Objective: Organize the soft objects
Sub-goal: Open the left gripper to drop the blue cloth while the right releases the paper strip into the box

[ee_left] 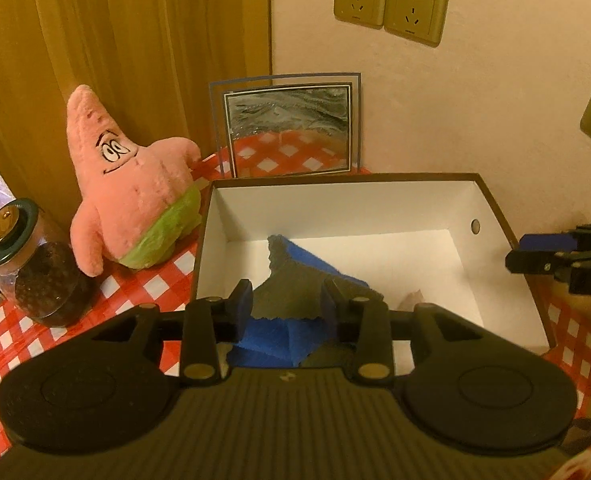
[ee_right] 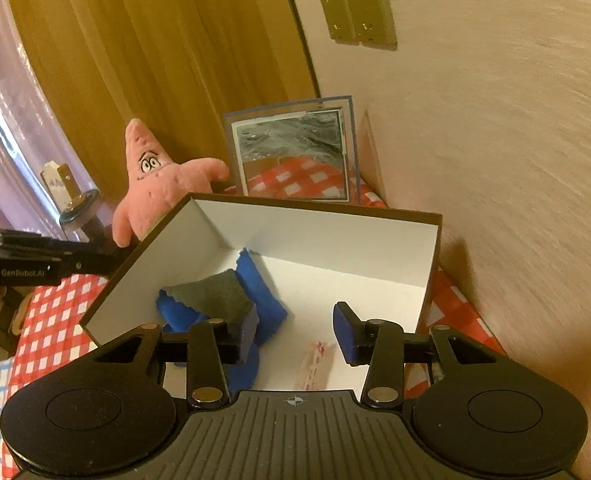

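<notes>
Left wrist view: blue-and-grey folded soft cloth [ee_left: 291, 280] lying inside the white-lined, brown-edged open cardboard box [ee_left: 499, 216], both grippers parted over it.

Cloth sits toward the box's left side, grey layer on top of blue. Left gripper [ee_left: 287, 304] has its jaws apart with the cloth between them, pads not pressing it. Right gripper [ee_right: 295, 328] stands open over the bare white floor, its left finger just beside the cloth. Box rests on a red-and-white checked tablecloth [ee_left: 11, 344]. Beside the box: pink star-shaped plush toy [ee_left: 131, 184]; dark-lidded clear jar [ee_left: 31, 264]; behind, a framed picture [ee_left: 287, 128] leaning on the wall.
</notes>
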{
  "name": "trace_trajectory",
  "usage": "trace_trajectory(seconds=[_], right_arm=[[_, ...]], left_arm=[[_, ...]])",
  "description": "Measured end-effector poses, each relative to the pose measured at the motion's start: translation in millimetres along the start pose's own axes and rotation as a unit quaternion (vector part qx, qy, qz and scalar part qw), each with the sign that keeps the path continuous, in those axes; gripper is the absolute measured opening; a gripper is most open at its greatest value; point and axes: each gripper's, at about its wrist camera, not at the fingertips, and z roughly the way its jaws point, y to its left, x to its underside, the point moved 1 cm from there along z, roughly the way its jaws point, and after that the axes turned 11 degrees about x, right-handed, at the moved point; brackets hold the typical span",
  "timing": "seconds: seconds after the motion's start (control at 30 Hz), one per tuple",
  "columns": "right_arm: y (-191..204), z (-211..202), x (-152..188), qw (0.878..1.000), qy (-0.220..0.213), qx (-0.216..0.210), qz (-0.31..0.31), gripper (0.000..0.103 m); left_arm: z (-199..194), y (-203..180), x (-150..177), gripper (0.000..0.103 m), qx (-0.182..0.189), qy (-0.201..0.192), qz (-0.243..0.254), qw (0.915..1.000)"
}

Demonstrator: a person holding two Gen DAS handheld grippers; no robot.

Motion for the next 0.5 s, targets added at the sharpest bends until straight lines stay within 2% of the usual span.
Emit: trace_trajectory(seconds=[0.5], right_arm=[[-9.6,-46.2,14.4,0.999,-0.023,0.023,0.021,0.044]], left_arm=[[-31.0,-8.0,21.6,0.037,0.001,-0.006,-0.005,1.0000]])
